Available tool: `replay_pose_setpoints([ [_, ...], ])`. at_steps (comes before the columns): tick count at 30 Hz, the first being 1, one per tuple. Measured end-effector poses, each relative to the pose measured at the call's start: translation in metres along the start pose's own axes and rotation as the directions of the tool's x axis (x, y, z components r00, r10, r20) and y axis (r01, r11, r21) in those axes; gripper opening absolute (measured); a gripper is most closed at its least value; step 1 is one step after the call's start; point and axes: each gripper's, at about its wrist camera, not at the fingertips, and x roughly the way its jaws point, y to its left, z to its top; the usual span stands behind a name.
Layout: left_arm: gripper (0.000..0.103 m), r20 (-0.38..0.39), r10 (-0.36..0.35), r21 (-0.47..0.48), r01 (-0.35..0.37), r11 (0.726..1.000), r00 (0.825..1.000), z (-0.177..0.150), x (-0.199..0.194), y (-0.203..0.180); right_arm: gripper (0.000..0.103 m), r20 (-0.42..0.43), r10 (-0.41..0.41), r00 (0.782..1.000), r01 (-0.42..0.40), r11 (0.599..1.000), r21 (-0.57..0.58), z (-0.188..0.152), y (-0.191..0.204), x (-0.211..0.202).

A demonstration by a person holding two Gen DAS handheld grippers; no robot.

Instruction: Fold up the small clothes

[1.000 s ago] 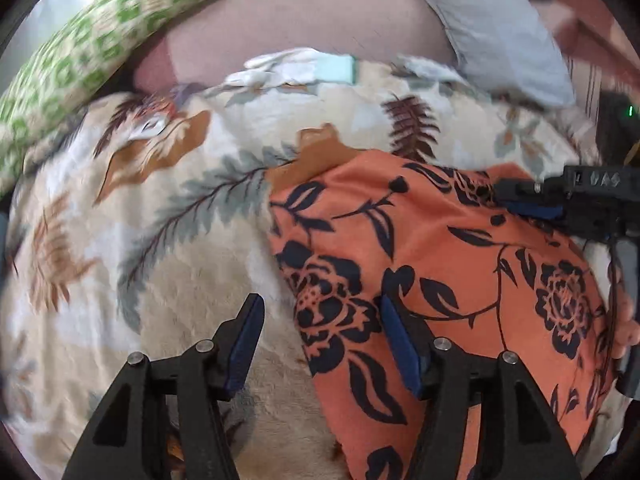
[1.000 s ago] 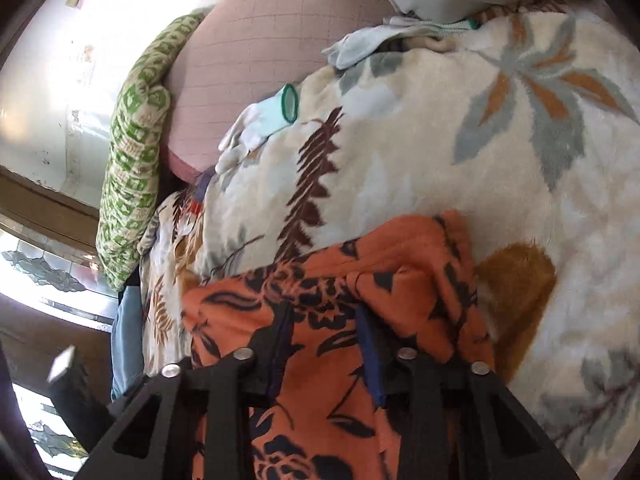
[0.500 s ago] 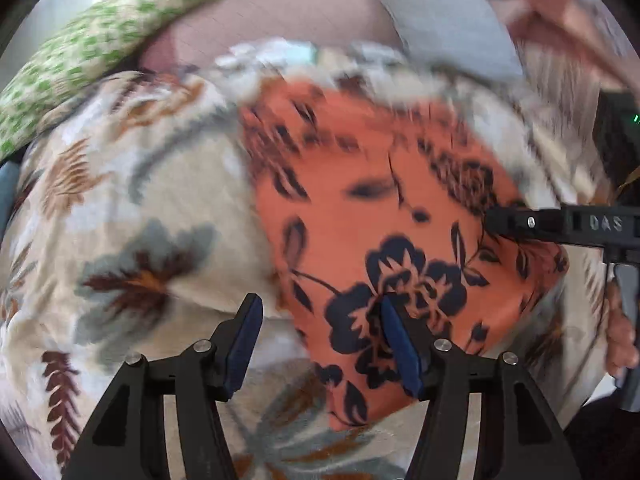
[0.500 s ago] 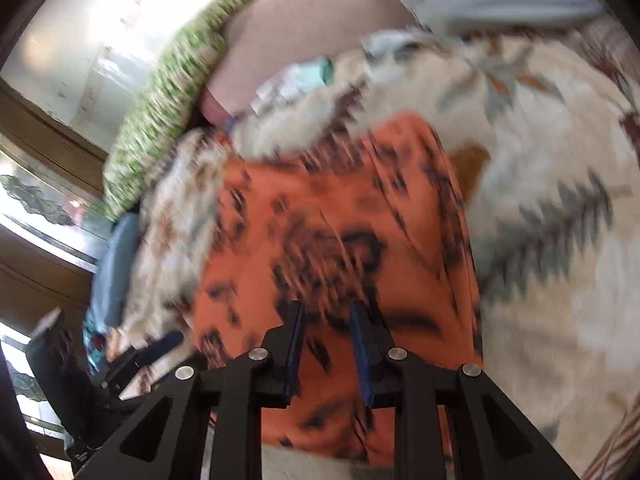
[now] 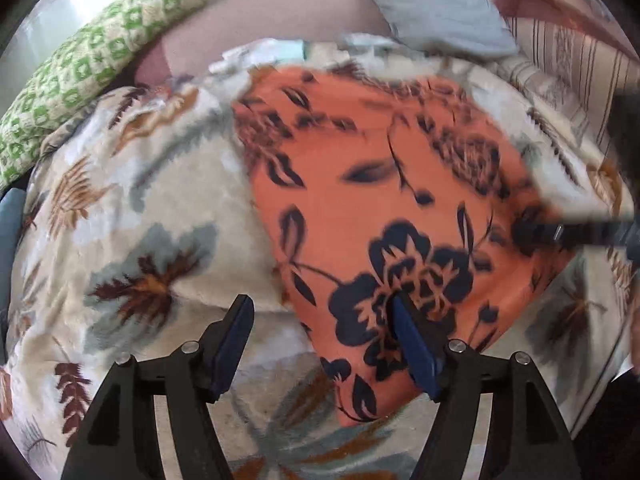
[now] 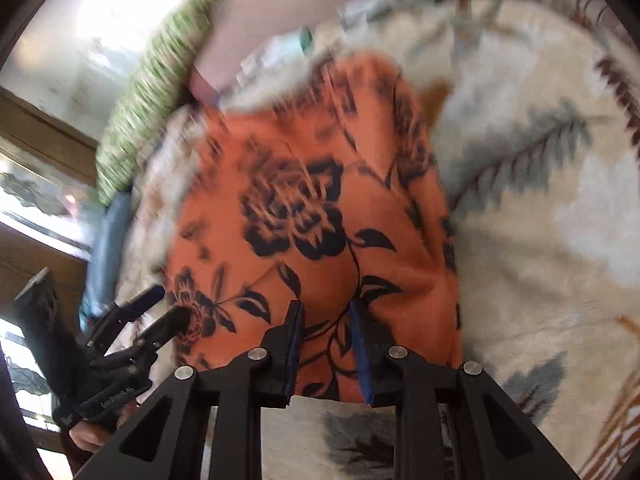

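Cloth [image 5: 360,200], orange with black flowers, lies flat on the blanket [image 5: 132,216], long axis running from the lower frame toward the top. Left gripper [image 5: 320,320] is opening, nothing pinched, its right finger over the near left corner. Right gripper [image 6: 326,320] sits narrow above the near edge; pinch unclear. A second ago the cloth was bunched; now it's spread out.
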Motion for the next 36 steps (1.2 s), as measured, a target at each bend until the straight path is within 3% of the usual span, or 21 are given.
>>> replay_pose_setpoints([
  [5, 0.073, 0.042, 0.030, 0.017, -0.031, 0.999, 0.999, 0.006, -0.015, -0.002, 0.027, 0.056, 0.046, 0.997, -0.047, 0.999, 0.024, 0.015, 0.004, -0.016],
  [14, 0.073, 0.107, 0.084, 0.036, -0.088, 0.995, 0.991, 0.013, -0.025, -0.007, 0.027, 0.195, 0.043, 0.980, -0.043, 0.999, -0.005, 0.037, 0.021, -0.033],
  [23, 0.073, 0.123, 0.119, 0.018, -0.122, 0.992, 0.985, 0.021, -0.020, 0.000, 0.027, 0.218, 0.005, 0.976, 0.004, 0.999, -0.042, 0.059, 0.035, -0.008],
  [27, 0.074, 0.107, 0.107, 0.007, -0.109, 0.994, 0.988, 0.023, -0.013, 0.002, 0.028, 0.118, -0.036, 0.992, 0.038, 0.999, -0.013, 0.063, 0.027, 0.024],
  [31, 0.079, 0.114, 0.098, -0.025, -0.096, 0.995, 0.989, 0.023, -0.014, 0.008, 0.027, 0.122, -0.019, 0.992, 0.022, 1.000, -0.018, 0.062, 0.028, 0.016],
  [36, 0.082, 0.155, 0.015, -0.134, 0.006, 0.991, 0.988, 0.029, -0.024, 0.038, 0.027, 0.190, 0.024, 0.982, -0.026, 1.000, 0.005, 0.061, 0.013, -0.013],
])
